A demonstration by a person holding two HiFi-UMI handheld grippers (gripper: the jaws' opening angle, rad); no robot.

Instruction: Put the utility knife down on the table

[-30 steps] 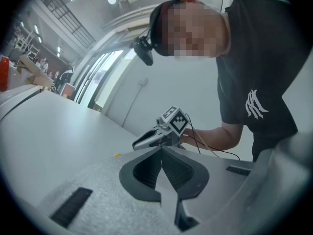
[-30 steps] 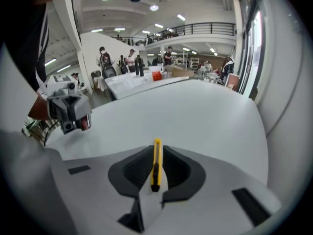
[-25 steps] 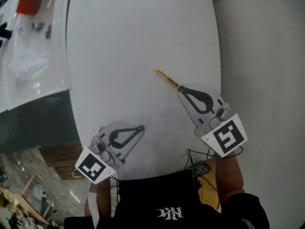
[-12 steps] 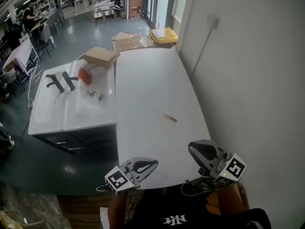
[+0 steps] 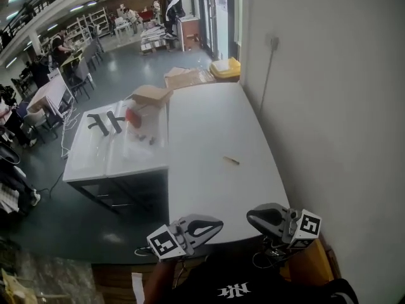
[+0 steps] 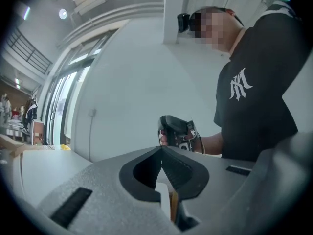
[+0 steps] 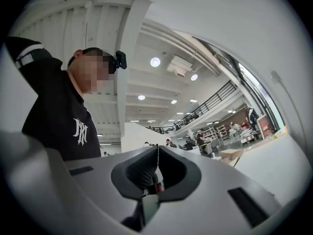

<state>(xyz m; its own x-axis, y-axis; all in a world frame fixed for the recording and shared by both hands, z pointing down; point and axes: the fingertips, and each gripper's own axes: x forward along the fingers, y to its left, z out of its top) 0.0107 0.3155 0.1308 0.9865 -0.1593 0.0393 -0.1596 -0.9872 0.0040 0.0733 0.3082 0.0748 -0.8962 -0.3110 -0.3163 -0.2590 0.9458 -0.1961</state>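
Note:
The utility knife (image 5: 231, 161), thin and yellowish, lies by itself on the long white table (image 5: 202, 138), right of its middle. Both grippers are held low at the table's near end, close to the person's body and well short of the knife. My left gripper (image 5: 220, 221) points right, its jaws shut with nothing between them (image 6: 161, 149). My right gripper (image 5: 249, 213) points left toward it, also shut and empty (image 7: 157, 149). In the left gripper view the right gripper (image 6: 174, 127) shows in the person's hand.
A second white table (image 5: 95, 157) stands at the left with black handled tools (image 5: 106, 123), a red item (image 5: 133, 117) and a cardboard box (image 5: 152, 94). A grey wall (image 5: 329, 106) runs along the right. Boxes (image 5: 226, 68) sit on the floor beyond.
The head view has lifted from a close look at the table to the whole room. Both grippers have drawn back from the knife to the near edge; the knife stays put.

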